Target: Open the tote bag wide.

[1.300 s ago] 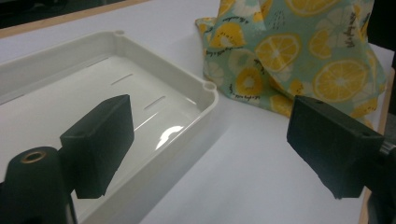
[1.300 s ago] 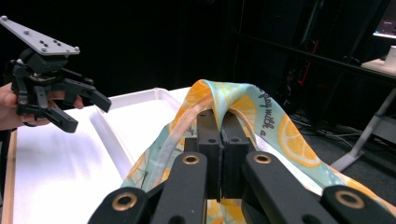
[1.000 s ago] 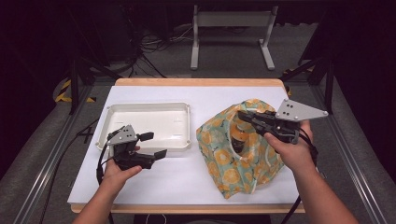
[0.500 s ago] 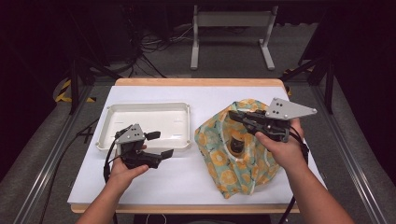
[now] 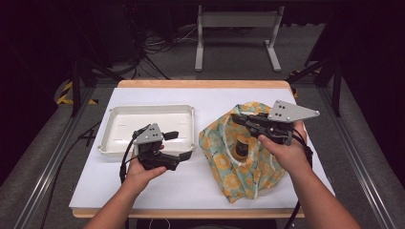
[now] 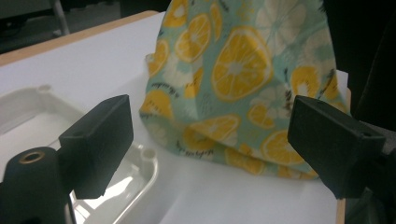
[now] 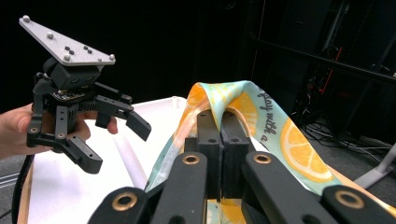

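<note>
A fabric bag (image 5: 239,171) printed with orange slices lies on the right half of the white table. My right gripper (image 5: 237,118) is shut on a fold of the bag's rim (image 7: 243,100) and holds it up off the table. Below that rim the mouth gapes, and a dark thing (image 5: 241,147) that I cannot identify sits inside. My left gripper (image 5: 180,145) is open with nothing between its jaws, held above the table just left of the bag. It points at the bag's side (image 6: 233,70). The right gripper view shows the left gripper (image 7: 116,144) in a hand.
A shallow white tray (image 5: 114,143) with nothing in it stands at the left of the table, its corner (image 6: 140,161) just under my left gripper. A strip of bare tabletop (image 5: 191,186) runs along the front edge. Cables and a metal stand lie on the floor beyond.
My left gripper has moved right toward the bag and risen slightly, still open. The right gripper has stayed almost in place, shut on the bag's rim, and the bag's mouth now gapes wider.
</note>
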The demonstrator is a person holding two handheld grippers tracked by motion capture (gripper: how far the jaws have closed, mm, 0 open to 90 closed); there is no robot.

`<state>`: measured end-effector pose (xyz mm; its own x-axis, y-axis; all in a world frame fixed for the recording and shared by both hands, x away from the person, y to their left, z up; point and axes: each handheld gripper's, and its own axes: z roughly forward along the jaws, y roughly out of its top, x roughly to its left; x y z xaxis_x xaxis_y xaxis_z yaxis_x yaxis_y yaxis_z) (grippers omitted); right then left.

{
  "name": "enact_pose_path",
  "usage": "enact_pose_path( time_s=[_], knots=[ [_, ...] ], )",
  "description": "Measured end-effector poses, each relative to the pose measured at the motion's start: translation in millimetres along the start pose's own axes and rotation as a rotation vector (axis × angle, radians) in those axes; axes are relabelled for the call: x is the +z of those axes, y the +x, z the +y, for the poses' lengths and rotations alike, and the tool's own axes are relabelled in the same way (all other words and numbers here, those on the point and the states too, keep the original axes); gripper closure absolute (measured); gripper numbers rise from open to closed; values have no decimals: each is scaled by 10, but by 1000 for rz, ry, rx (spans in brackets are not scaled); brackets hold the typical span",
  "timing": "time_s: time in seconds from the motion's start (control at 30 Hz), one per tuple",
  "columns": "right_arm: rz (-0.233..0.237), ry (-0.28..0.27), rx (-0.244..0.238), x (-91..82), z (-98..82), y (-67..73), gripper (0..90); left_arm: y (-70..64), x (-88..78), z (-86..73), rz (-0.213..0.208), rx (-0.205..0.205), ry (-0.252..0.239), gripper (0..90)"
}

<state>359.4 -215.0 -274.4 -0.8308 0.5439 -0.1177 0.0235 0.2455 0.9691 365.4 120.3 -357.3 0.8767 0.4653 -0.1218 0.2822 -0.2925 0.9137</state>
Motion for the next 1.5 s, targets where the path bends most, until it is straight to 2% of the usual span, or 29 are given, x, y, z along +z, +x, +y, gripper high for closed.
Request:
enact_pose_path(
  time_s=[0.17,0.23,0.37,0.47,0.57,0.87,1.07,1.5],
  knots=[
    [0,-3,-4,-8,-1,-2,899,-72,131,151,-23,26,-12,149],
    [-5,-4,-1,-15,-7,-5,898,-92,223,214,-23,53,-2,149],
    [-5,-5,1,-24,-14,-10,899,-101,349,284,-42,50,-5,148],
    [-11,-3,-4,-26,-22,-14,898,-126,381,335,-58,49,-15,149],
    [-11,-4,-1,-24,-34,-18,898,-145,422,398,-67,68,-21,147],
    [-4,-7,6,-10,-53,-15,897,-165,559,532,-95,73,-26,140],
    [-4,-9,6,-11,-53,-9,898,-195,661,621,-90,108,-7,143],
    [8,-12,10,12,-70,-8,896,-233,863,736,-111,113,-34,157]
  ],
)
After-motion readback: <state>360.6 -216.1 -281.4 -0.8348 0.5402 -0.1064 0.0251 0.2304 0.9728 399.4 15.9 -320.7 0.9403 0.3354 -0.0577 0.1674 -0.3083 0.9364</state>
